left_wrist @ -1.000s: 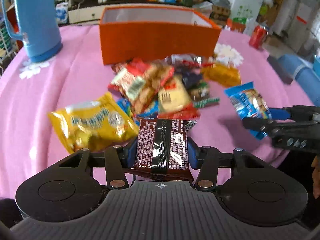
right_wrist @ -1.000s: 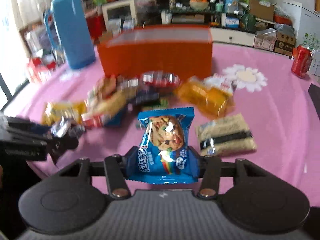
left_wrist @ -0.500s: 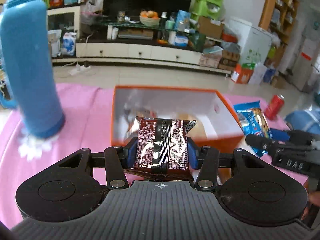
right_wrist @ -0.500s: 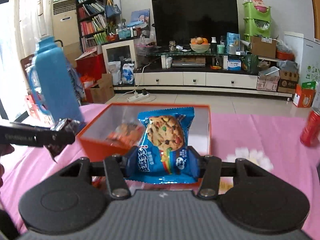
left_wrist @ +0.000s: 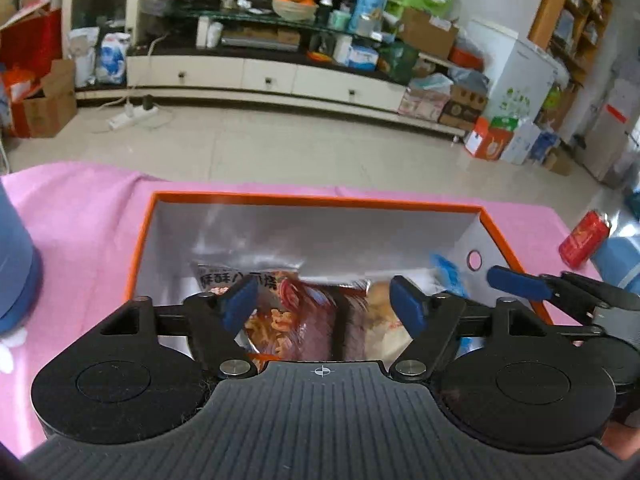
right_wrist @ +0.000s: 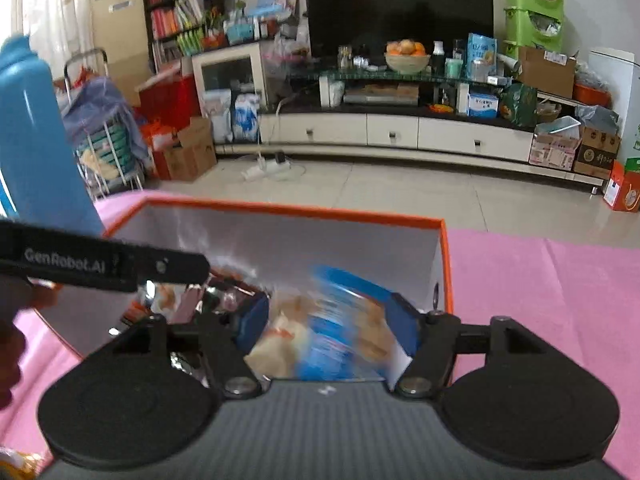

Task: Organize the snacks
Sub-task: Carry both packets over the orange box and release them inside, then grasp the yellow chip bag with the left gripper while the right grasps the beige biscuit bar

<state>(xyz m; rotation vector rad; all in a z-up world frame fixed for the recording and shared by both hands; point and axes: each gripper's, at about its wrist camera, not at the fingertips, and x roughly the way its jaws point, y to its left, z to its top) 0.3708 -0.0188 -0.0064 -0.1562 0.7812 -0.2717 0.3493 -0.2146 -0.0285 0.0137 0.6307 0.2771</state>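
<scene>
Left wrist view: the left gripper (left_wrist: 324,304) hangs over the orange box (left_wrist: 140,256), fingers spread wide with nothing between them; a blurred dark-brown packet (left_wrist: 340,328) lies below in the box among other snacks. The right gripper (left_wrist: 516,282) reaches in from the right. A red can (left_wrist: 584,234) stands far right on the pink surface (left_wrist: 88,208).

Right wrist view: right fingers apart too; the blue cookie packet (right_wrist: 340,320), smeared, sits between them, untouched, down in the box. Only here: the blue thermos (right_wrist: 32,140) at far left.
</scene>
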